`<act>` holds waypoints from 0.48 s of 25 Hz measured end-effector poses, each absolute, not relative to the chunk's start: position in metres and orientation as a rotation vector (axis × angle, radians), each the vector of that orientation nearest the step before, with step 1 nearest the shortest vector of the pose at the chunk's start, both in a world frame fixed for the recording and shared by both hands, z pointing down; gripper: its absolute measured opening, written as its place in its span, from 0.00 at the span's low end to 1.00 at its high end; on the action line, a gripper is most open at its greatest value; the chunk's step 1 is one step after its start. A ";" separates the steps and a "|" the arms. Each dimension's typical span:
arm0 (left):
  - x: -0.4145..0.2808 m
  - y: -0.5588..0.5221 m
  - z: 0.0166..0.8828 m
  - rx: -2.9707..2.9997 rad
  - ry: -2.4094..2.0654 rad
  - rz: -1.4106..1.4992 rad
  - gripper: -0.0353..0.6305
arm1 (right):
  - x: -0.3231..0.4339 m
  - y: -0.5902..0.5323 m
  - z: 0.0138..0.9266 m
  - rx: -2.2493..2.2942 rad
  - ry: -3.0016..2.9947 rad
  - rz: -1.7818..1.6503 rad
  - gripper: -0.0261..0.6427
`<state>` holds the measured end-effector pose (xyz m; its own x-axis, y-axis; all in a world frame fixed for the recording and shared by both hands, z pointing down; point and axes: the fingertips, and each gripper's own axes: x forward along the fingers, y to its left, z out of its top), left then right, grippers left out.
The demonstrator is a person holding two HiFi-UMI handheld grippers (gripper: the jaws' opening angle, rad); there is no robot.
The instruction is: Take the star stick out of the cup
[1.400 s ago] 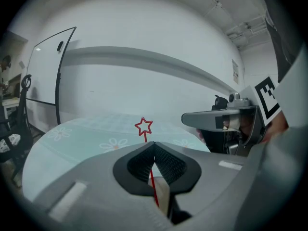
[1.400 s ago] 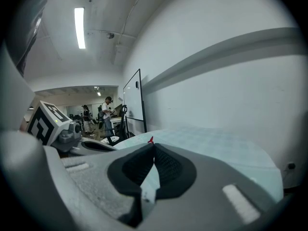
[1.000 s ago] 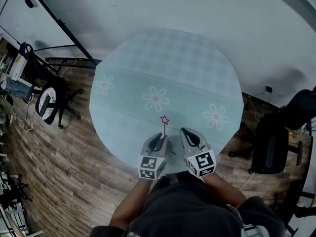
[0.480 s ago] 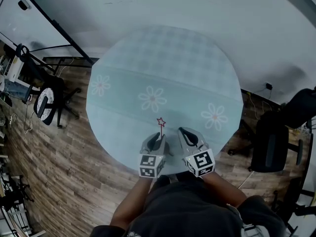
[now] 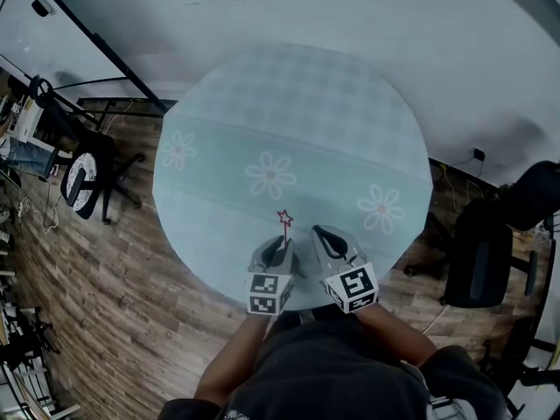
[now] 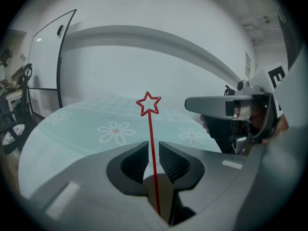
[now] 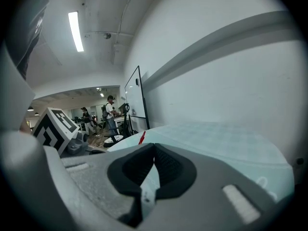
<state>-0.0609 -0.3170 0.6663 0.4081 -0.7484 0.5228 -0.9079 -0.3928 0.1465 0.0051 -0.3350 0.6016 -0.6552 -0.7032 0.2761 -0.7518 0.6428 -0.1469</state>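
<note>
Extraction status: the thin red stick with an open star outline at its tip (image 6: 151, 129) runs lengthwise through the left gripper (image 6: 152, 148). The jaws of that gripper stand narrow around the shaft and appear to pinch it. The star end projects beyond the jaw tips, above the round table covered in pale teal cloth (image 5: 289, 94), near its front edge.

No cup can be identified in any view. A brownish patch shows in the gap below the left jaws, at the lower end of the stick; whether it is the cup cannot be told. Judged from this, the stick is secured, and removal is either complete or at its final lift. What is left is to carry the stick clear and, if required, set it down.

Status of the right gripper (image 7: 154, 147): jaws closed tip to tip, nothing gripped. It sits just beside the left gripper at the same table edge.

Count:
- star stick: one
- grippers: two
- cups confirmed: none
- tables: one
- white daisy prints (image 5: 269, 175) on the cloth: three
</note>
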 end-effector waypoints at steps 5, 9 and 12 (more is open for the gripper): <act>-0.060 -0.319 0.664 2.267 -1.419 0.539 0.15 | 0.002 -0.334 0.601 1.178 -2.670 0.372 0.04; -0.062 -0.318 0.662 2.267 -1.444 0.539 0.15 | 0.004 -0.334 0.601 1.174 -2.676 0.373 0.04; -0.068 -0.318 0.661 2.254 -1.473 0.521 0.09 | 0.004 -0.334 0.599 1.178 -2.678 0.372 0.05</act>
